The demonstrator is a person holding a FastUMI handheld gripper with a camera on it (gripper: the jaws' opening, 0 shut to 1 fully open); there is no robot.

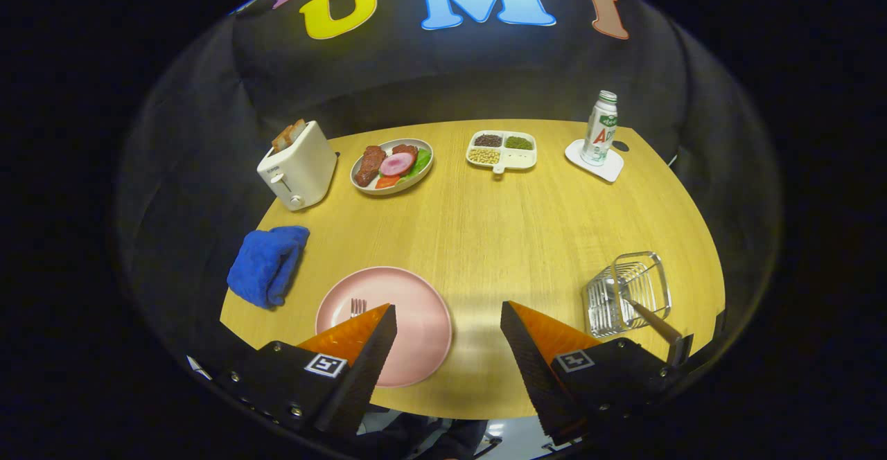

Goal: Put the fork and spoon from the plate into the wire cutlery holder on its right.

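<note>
Tool (pixel 449 339): fingers spread wide apart, grasping nothing, held above the near edge of the worktop (pixel 499 224).

Plate (pixel 416 307): pink, round, on the near part of the worktop. It lies under and just ahead of the left finger (pixel 360 339), which covers its near left portion.

Fork (pixel 357 306): on the plate, tines showing just past the tip of the left finger; its handle is hidden beneath that finger.

Wire cutlery holder (pixel 627 294): right of the plate, well apart from it, just ahead of and outside the right finger (pixel 540 346). It appears tilted or lying on its side, though the curved view makes this hard to settle.

Spoon (pixel 655 321): a slim handle slants out of the holder toward the near right; likely the spoon, but its bowl cannot be made out.

Other items on the worktop, all beyond the fingers:
- Blue cloth (pixel 267 264), bunched, left of the plate near the worktop edge.
- Toaster (pixel 298 165), white, far left, with bread standing in its slot.
- Dish of food (pixel 391 165), oval, beside the toaster, holding meat, a pink slice and green leaf.
- Divided tray (pixel 502 150), white, three compartments of beans or grains, far centre.
- Bottle (pixel 600 129), upright on a white coaster (pixel 594 162), far right.
</note>
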